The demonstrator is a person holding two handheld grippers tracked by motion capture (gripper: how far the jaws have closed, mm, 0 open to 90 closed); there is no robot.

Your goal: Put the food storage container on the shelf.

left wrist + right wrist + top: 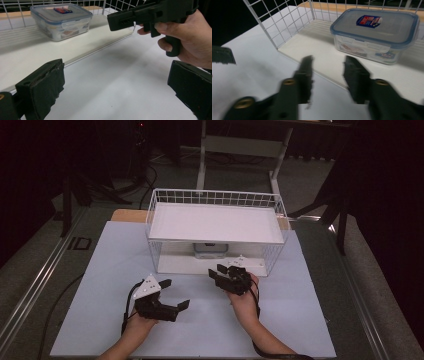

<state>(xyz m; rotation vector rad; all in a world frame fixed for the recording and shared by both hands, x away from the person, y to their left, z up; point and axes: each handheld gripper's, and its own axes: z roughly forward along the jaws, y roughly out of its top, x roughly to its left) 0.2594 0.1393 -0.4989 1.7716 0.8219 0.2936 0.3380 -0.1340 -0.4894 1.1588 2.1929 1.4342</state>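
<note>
1. The food container point(375, 35), a clear box with a blue-rimmed lid snapped on, sits on the lower floor of the white wire rack point(215, 200), under the rack's upper shelf point(212, 222) and set back from the open front edge.
2. The right tool point(227, 272) hovers just outside that front edge, aimed at the container; its jaws stand partly apart with nothing between them.
3. The left tool point(176, 295) hangs over the counter point(100, 320) well in front of the rack, jaws wide apart and empty.
4. Risk, as I judge it: the right jaws look narrower than the container's long side, so a push forward may shove the box deeper into the rack instead of straddling it.
5. Another risk: the upper shelf leaves little headroom, so lifting the tool while inside may knock it against the shelf or the wire side wall.
6. A smooth lid and slick walls could let the box slip from a shallow pinch at one corner.
7. The high view shows the shelf hiding most of the container, with a dim edge visible beneath.
8. The right gripper view shows the lid label point(369, 20) and side clip point(364, 45) plainly.
9. The left gripper view shows the container point(61, 21) from the side, with the right hand point(190, 37) holding its tool in front of the rack's opening.
</note>
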